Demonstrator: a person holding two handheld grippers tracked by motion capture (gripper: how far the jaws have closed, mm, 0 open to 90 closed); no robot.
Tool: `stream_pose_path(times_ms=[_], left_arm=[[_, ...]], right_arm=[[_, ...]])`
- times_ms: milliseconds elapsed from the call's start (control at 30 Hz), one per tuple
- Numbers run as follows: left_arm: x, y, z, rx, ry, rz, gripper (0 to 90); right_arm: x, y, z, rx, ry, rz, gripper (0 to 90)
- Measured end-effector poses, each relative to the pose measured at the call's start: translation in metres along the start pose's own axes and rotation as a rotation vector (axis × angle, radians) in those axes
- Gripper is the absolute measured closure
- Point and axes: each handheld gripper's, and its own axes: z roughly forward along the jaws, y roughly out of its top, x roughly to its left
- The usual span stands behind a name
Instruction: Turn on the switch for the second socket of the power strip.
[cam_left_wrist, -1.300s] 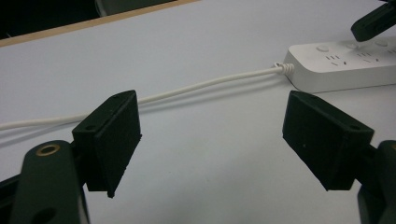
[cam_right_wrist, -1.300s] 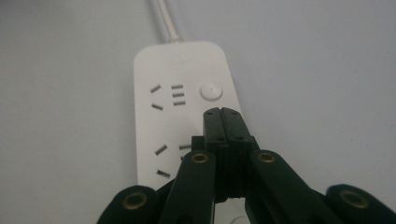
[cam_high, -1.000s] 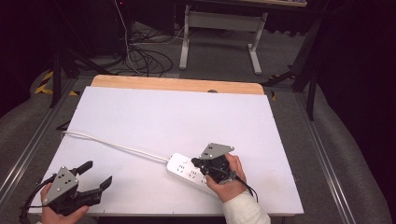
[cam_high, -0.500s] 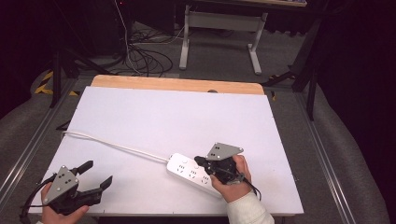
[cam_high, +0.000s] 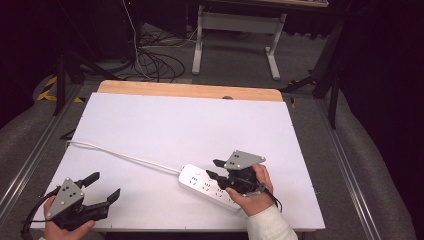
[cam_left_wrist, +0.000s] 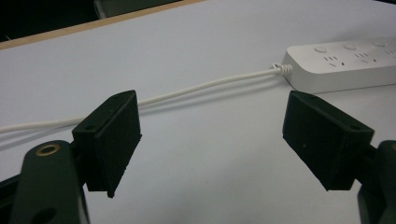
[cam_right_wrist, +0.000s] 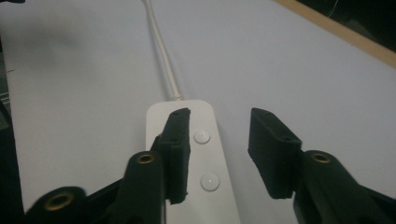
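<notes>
Dark floor, tangled cables and a grey metal stand (cam_high: 235, 30) are seen beyond a wooden-edged table (cam_high: 190, 90) whose top is covered by a white sheet (cam_high: 180, 125). On that sheet, toward the near right, a white power strip (cam_high: 207, 186) is laid flat, its round buttons facing up. From its far-left end a white cord (cam_high: 125, 156) is run across the sheet to the left edge of the table.

Above the strip the right gripper (cam_high: 215, 170) is held in a hand (cam_high: 257, 192) with a white sleeve. Its jaws have just been opening and are now parted about halfway. In the right gripper view the strip (cam_right_wrist: 196, 154) is seen below and between them, one pad lying over its left part and the other beside its right edge; nothing is gripped.

At the near left corner the left gripper (cam_high: 102, 187) is held well apart from the strip, its jaws spread wide with nothing between them. In the left gripper view the cord (cam_left_wrist: 201, 86) and the end of the strip (cam_left_wrist: 345, 63) are seen farther off on the sheet.
</notes>
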Motion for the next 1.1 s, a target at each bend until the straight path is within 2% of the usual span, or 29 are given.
stream_pose_path(times_ms=[67,133,233,400,633,867,1100], left_arm=[[0.000,0.000,0.000,0.003,-0.003,0.002,19.7],[0.000,0.000,0.001,0.003,-0.004,0.003,19.7],[-0.001,0.000,0.001,0.001,-0.005,0.000,19.7],[-0.001,0.000,0.001,0.000,-0.005,0.000,19.7],[0.000,0.001,0.001,0.000,-0.005,0.000,19.7],[-0.001,0.001,0.000,-0.002,-0.010,-0.001,20.1],[-0.002,0.001,0.000,0.012,-0.010,0.024,19.8]], right_arm=[[-0.001,0.001,-0.006,-0.032,-0.005,-0.012,54.6],[-0.003,0.001,-0.013,-0.060,-0.006,-0.008,48.8],[-0.009,-0.003,-0.020,-0.069,0.005,0.080,46.3],[-0.016,-0.009,-0.030,-0.079,-0.018,0.069,40.8],[-0.032,-0.027,-0.046,-0.097,-0.045,0.114,30.9],[-0.044,-0.047,-0.050,-0.105,-0.058,0.179,20.8],[-0.053,-0.068,-0.053,-0.137,-0.061,0.222,12.4]])
